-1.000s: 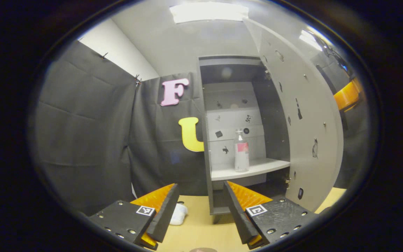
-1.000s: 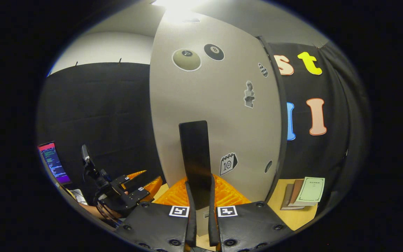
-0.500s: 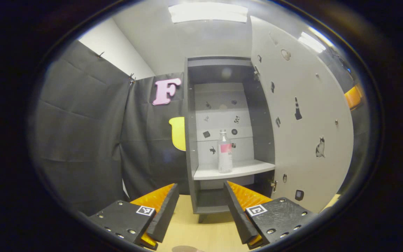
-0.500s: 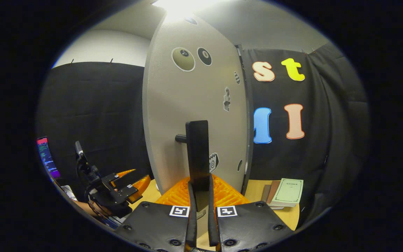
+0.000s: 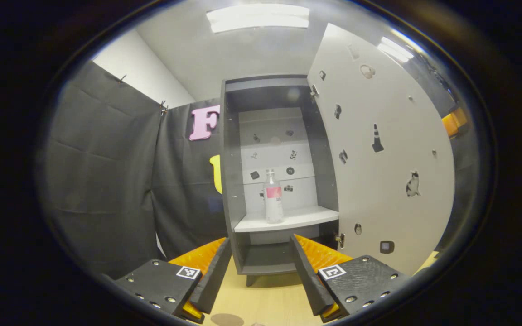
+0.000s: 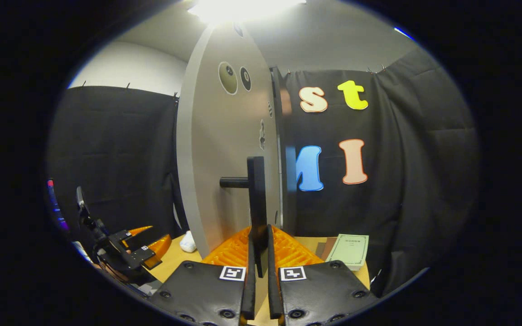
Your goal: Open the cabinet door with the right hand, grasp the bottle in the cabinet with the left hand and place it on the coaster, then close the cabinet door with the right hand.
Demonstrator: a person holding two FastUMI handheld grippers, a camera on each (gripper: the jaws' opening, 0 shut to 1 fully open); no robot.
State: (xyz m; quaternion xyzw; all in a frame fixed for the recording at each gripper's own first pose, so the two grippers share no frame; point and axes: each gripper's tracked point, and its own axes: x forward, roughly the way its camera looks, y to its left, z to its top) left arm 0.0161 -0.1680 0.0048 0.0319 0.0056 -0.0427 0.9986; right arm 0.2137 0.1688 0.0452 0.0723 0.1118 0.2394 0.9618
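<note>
A: What does the booth look like? Nearest things first.

B: Black cloth hangs all round above a pale wooden table (image 5: 270, 299). Nearest in the left gripper view, the left gripper (image 5: 261, 267) stands with its fingers spread wide, holding nothing. In the right gripper view the right gripper (image 6: 259, 276) has its fingers pressed on the door handle (image 6: 256, 199), a dark upright bar on a short post.

A: And beyond them?

B: The cabinet door (image 5: 379, 158) stands swung wide to the right. The cabinet (image 5: 231, 181) stands open behind it, and the bottle (image 5: 273, 197) stands upright on the white shelf (image 5: 297, 219), apart from both side walls. A green booklet (image 6: 350, 250) lies on the table right of the door.

A: How will the bottle handle?

B: It looks like clear, thin plastic with a label band, probably light and a little slippery, and likely to give under a hard squeeze. It is tall and narrow, so a knock near the cap could tip it. The label band at mid-body seems the best place to grip, fingers either side.

A: The coaster?

B: A dark round patch (image 5: 227, 319) at the table's near edge may be it; too cropped to say.
</note>
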